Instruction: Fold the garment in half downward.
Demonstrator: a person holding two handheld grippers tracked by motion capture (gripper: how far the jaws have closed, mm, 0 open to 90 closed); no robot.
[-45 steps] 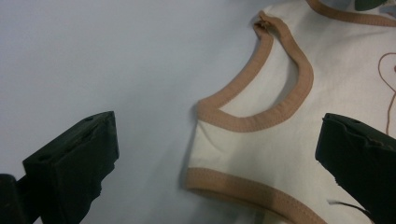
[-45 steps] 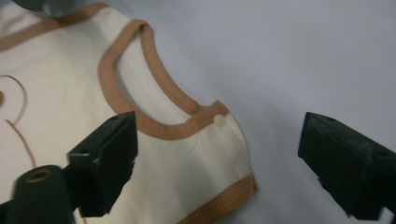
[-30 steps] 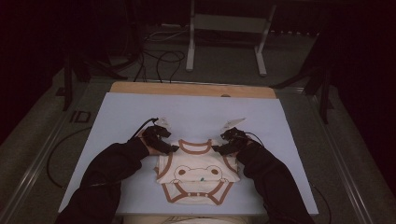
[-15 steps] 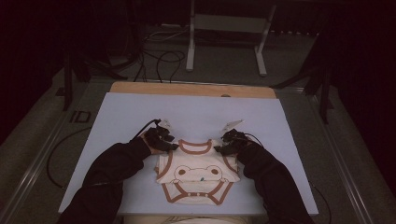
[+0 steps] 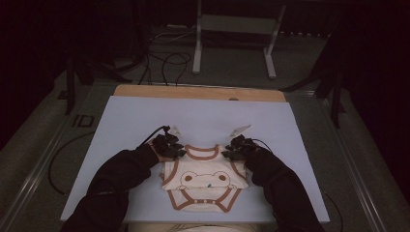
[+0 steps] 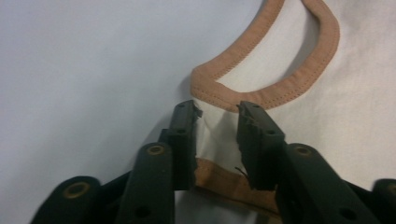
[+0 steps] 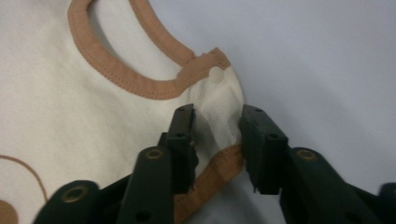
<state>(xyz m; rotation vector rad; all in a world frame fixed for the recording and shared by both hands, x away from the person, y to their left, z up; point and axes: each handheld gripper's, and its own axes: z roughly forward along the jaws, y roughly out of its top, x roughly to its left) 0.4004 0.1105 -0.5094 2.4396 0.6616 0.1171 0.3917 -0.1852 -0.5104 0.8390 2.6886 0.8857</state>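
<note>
A cream baby bodysuit with brown trim and a frog face lies flat on the pale sheet, neck away from the person. My left gripper points down at its left shoulder. In the left gripper view the jaws straddle the shoulder cloth just below the neck trim, have just been closing, and a gap still shows. My right gripper is at the right shoulder. There its jaws have also been closing, with cloth puckering up between them below a white snap.
The sheet covers a wooden board on the table. Cables trail off the left side. A metal stand rises beyond the far edge. Dark sleeves come in from the bottom on both sides of the bodysuit.
Both pairs of jaws have narrowed over the bodysuit's shoulders. The hands have stayed at the shoulders and the bodysuit lies where it was.
</note>
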